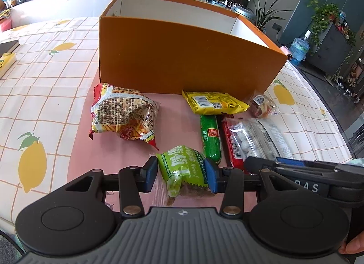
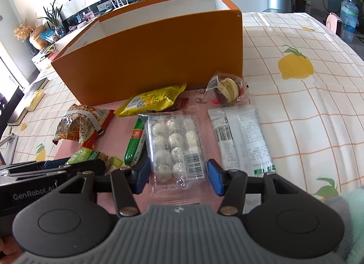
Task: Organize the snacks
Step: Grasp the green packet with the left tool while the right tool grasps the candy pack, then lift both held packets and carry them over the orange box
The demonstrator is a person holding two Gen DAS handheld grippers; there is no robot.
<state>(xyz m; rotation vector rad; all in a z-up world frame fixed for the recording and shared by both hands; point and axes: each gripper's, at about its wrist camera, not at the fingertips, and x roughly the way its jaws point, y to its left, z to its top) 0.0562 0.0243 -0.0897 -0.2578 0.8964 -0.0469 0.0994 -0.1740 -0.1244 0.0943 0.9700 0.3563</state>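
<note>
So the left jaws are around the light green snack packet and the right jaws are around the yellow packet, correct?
Not quite. The right gripper brackets the clear plastic tray of white balls, as the right wrist view shows; the yellow packet lies by the orange box. The left gripper does bracket the light green snack packet.

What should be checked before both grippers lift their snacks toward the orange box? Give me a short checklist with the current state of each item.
1. Left gripper on the green candy packet: ok, both pads press its sides.
2. Right gripper on the clear tray of white balls: cannot tell; the tray sits between the pads, but contact is not clear.
3. Orange box open at the top: ok, no lid, white inner walls visible.
4. Room inside the box: cannot tell, its floor is hidden by the front wall.
5. Neighbouring snacks free of the grips: ok, the green sausage lies beside both but is not between either pair of pads.
</note>
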